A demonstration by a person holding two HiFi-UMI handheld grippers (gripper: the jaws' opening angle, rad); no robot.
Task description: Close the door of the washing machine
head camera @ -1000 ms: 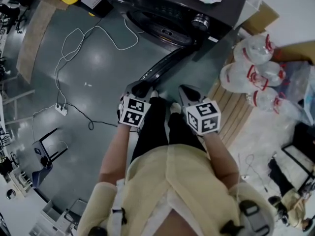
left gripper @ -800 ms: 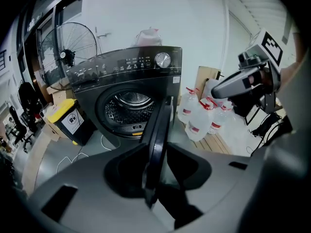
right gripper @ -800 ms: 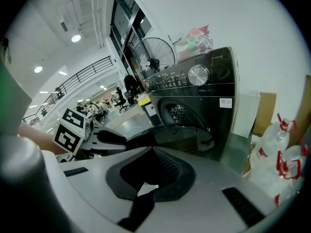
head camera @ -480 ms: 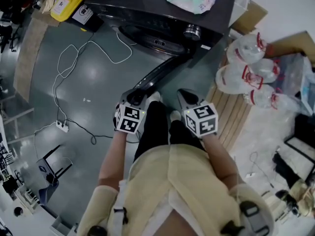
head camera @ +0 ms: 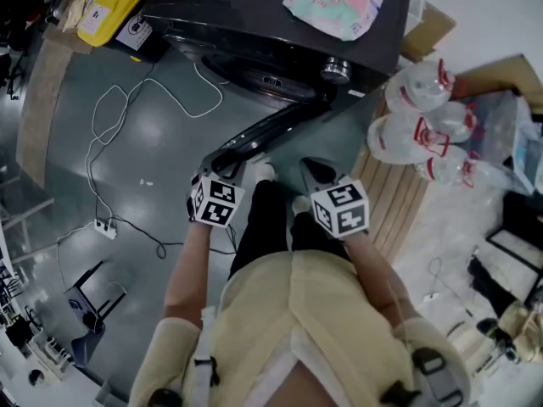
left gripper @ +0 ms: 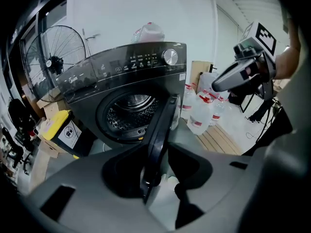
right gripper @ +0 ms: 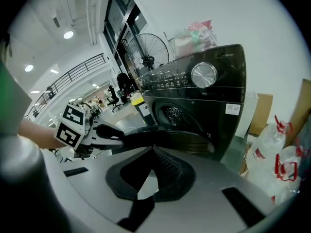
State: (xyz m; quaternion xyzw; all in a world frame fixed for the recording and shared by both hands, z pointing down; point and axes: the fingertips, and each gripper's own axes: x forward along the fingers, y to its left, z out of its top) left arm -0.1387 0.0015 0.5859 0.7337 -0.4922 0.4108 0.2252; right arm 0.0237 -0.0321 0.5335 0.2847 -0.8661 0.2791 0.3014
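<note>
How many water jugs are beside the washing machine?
4 jugs, clustered on the wooden slats: one nearest the washing machine, one just below it, one farther right, one lowest. Others may be hidden.

The glossy grey floor [head camera: 144,142] carries the washing machine [head camera: 254,7] at the top. A white cable [head camera: 180,100] loops across the bare floor in front of it, down to a power strip [head camera: 105,228]. A yellow bin [head camera: 109,10] stands just beside the machine, and a wooden pallet [head camera: 397,206] lies at the other side, bearing water bottles [head camera: 407,134].
</note>
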